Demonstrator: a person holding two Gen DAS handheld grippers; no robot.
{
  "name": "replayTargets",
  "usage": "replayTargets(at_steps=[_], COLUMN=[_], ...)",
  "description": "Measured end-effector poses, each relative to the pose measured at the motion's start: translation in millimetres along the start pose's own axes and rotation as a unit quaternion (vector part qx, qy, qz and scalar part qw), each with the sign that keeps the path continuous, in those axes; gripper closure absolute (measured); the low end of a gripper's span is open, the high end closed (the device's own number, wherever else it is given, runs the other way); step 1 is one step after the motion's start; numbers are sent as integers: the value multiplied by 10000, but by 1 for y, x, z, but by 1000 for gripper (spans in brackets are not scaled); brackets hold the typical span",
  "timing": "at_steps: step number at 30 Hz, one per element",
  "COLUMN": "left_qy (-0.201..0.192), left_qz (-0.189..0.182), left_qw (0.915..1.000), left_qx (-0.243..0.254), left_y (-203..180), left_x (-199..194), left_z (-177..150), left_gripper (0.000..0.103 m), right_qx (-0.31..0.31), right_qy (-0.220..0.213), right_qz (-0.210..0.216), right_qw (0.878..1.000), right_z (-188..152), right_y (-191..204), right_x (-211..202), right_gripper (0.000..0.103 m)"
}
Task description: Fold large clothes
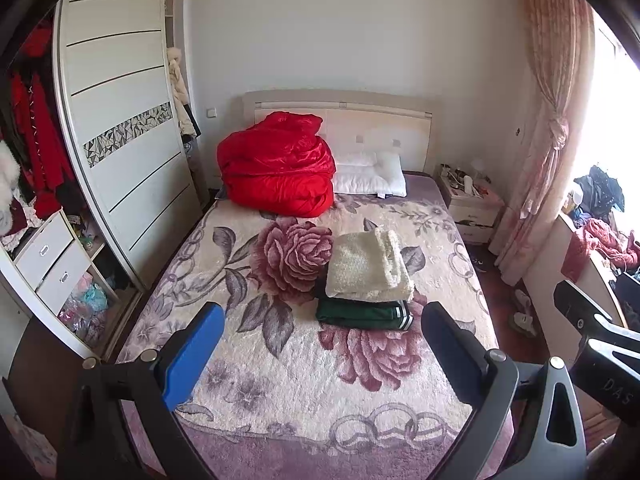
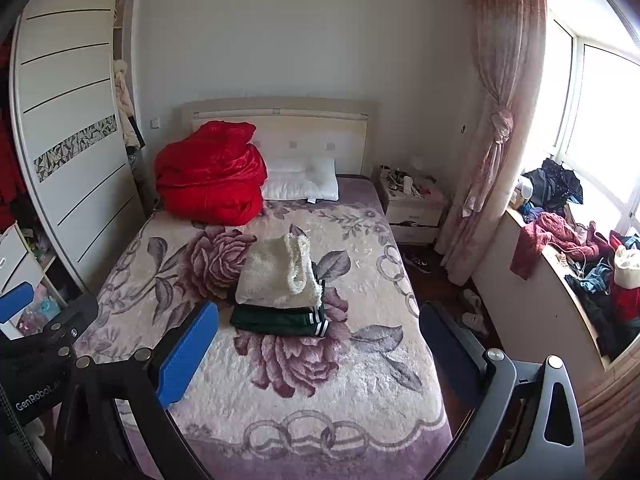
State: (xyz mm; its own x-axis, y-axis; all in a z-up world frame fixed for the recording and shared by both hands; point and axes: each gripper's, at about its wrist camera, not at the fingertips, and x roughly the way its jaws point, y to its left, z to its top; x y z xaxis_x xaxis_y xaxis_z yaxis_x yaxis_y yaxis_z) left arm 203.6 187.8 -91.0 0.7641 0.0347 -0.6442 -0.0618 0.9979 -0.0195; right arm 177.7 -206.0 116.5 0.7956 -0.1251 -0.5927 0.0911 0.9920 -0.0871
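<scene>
A folded cream fleece garment (image 1: 366, 266) (image 2: 276, 276) lies on top of a folded dark green garment (image 1: 362, 314) (image 2: 280, 320) with white stripes, stacked mid-bed on the floral blanket (image 1: 280, 380) (image 2: 320, 392). My left gripper (image 1: 322, 312) is open and empty, held above the foot of the bed, short of the stack. My right gripper (image 2: 318, 312) is also open and empty, to the right of the left one. Part of the right gripper (image 1: 592, 320) shows at the left wrist view's right edge, and part of the left gripper (image 2: 16, 300) at the right wrist view's left edge.
A bundled red quilt (image 1: 280, 168) (image 2: 212, 178) and white pillows (image 1: 370, 174) (image 2: 302, 180) sit by the headboard. A wardrobe (image 1: 120, 120) stands left, a nightstand (image 2: 412, 204) and pink curtain (image 2: 496, 128) right. Loose clothes (image 2: 560, 216) pile on the window ledge; shoes (image 2: 474, 312) lie on the floor.
</scene>
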Motion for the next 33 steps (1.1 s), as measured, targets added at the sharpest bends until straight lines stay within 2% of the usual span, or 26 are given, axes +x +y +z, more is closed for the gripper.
replayTargets(at_steps=[33], left_qy=[-202], left_qz=[-26], left_qw=[9998], left_qx=[-13], left_y=[-3], left_x=[-15], left_z=[9], left_gripper=[2], right_qx=[4], right_qy=[-64], right_qz=[146], right_qw=[9999], right_z=[3], right_y=[4], right_x=[-7], right_gripper=[0])
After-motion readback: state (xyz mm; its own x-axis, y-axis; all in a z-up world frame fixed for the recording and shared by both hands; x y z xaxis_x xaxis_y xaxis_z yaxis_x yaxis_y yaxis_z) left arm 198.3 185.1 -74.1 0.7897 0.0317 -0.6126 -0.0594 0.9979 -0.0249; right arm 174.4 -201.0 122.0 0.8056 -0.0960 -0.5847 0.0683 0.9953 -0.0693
